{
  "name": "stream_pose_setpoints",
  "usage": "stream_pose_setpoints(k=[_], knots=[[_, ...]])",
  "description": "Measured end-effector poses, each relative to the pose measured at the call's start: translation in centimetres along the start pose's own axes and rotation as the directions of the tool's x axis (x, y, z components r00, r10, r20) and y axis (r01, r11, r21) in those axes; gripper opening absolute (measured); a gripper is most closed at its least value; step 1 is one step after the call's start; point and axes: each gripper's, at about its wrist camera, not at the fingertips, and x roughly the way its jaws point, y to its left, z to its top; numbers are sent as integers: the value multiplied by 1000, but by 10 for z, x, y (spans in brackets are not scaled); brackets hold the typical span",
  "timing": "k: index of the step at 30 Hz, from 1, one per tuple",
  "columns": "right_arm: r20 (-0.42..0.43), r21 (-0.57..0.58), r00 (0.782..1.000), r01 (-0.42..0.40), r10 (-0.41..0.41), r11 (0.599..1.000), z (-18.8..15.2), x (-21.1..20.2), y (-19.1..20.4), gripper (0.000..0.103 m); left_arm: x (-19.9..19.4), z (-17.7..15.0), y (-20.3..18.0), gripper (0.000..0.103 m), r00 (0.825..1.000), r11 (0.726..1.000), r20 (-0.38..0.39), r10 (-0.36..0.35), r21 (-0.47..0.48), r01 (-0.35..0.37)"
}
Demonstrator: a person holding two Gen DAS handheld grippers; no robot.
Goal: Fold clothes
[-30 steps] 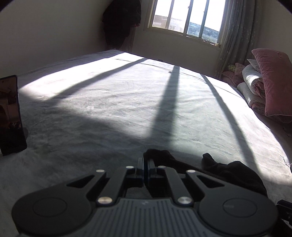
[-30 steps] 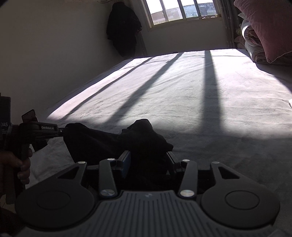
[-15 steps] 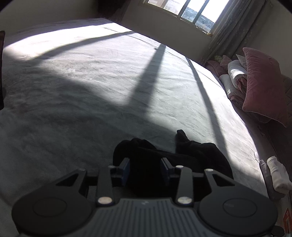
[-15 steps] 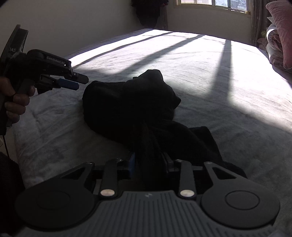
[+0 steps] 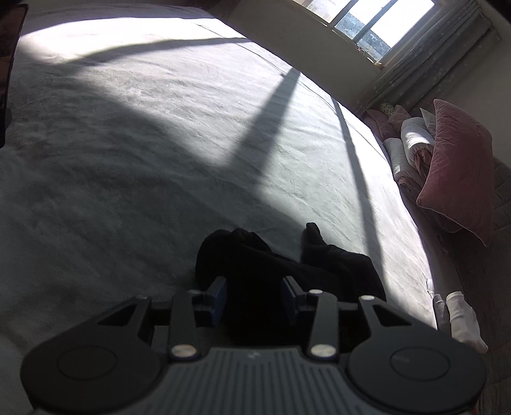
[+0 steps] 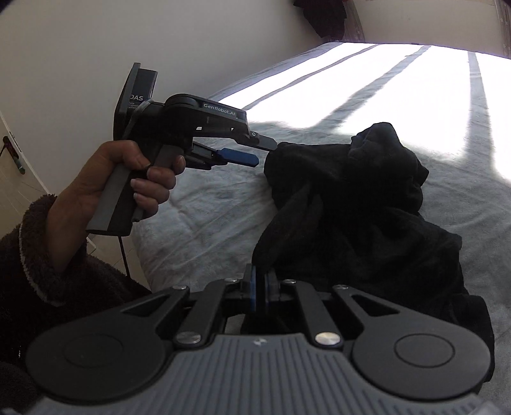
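A black garment point(image 6: 361, 204) lies crumpled on the near part of the grey bed point(image 5: 166, 153), partly in shadow and partly beside the bright bands of sunlight. The right gripper point(image 6: 260, 289) has its jaws pressed almost together on a fold of the garment, and the cloth rises from there in a tight ridge toward the main heap. The left gripper point(image 5: 254, 295) is over the other side of the garment; its jaws stand apart, with dark cloth between the blue pads point(image 5: 219, 293). In the right wrist view, the tip of this gripper is at the edge of the heap, but I cannot tell if the pads press the cloth. A hand point(image 6: 127, 178) in a dark fluffy sleeve point(image 6: 48, 274) holds its handle.

At the far right side of the bed there is a pink pillow point(image 5: 460, 169) and rolled bedding point(image 5: 412, 137). A white sock point(image 5: 463, 316) lies near the bed's edge. A window point(image 5: 367, 19) is behind.
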Motion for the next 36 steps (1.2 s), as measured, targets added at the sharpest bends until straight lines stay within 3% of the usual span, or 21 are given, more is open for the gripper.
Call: stream_pose_setpoints(k=[7,12,16,18,19,26,31,33,36], knots=[[-69,6,986,-154,154,988,-4,14,22,7,1,3,6,40,1000,999,9,11,-33,-11],[-102,-24,988,-116,113,993,-5,19,25,12,3,6,9,40,1000,998,15,23,-50,-23],[-66,-18,994,-91,89,996,5,15,15,18,6,8,11,40,999,998,24,38,-52,-37],[-16,0,998,-62,62,998,13,9,8,46,8,9,14,40,998,998,34,53,-48,-51],[10,15,999,-46,46,999,18,7,4,49,8,10,16,40,997,997,39,60,-45,-58],[162,201,979,88,-121,976,45,3,-35,50,15,10,15,43,998,999,59,32,1,-32],[192,337,953,158,-232,928,53,12,-62,50,20,8,10,46,999,1000,52,0,30,-1],[192,377,945,179,-265,909,54,18,-70,50,21,7,9,56,998,999,52,-21,34,20],[184,407,934,210,-305,889,56,26,-76,49,23,6,9,60,998,999,43,-36,33,34]])
